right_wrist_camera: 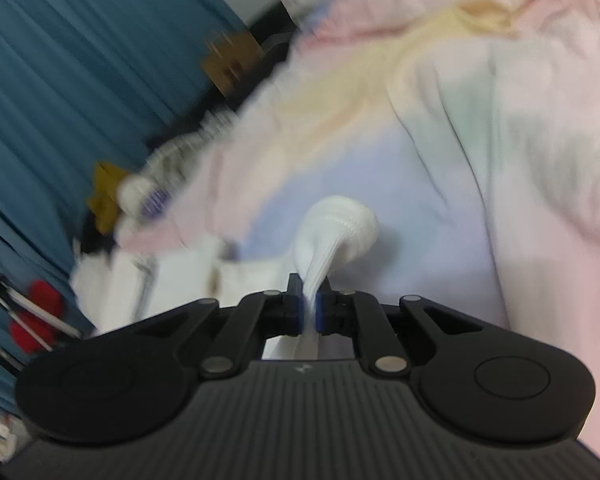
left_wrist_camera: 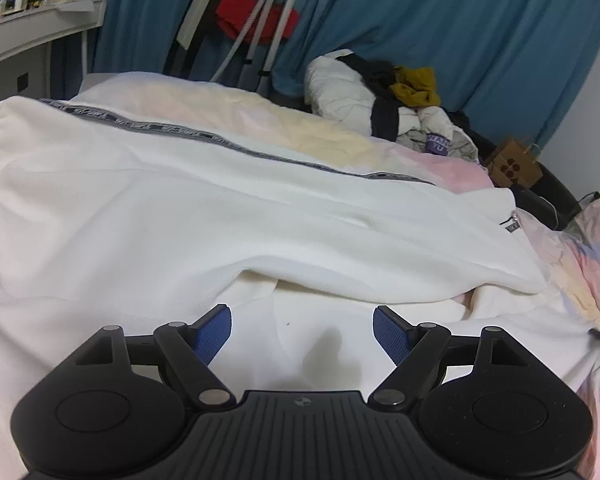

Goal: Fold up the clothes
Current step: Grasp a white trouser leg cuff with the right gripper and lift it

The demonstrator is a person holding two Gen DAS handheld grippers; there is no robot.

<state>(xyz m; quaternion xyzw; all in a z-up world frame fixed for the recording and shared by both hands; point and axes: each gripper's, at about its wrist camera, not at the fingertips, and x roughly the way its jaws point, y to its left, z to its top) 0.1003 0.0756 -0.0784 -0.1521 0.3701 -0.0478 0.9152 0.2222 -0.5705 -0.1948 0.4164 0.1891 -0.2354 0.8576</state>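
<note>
The right hand-held gripper (right_wrist_camera: 309, 312) pinches the white jacket's ribbed cuff (right_wrist_camera: 340, 228); carry it toward twelve o'clock, taut. The left hand-held gripper (left_wrist_camera: 302, 330) hangs spread above the white jacket (left_wrist_camera: 204, 208).

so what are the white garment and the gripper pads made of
White garment: soft matte knit, probably cotton fleece; the cuff pinched in the right gripper shows knit ribs. Left gripper pads: blue, finely textured, likely rubber.
</note>
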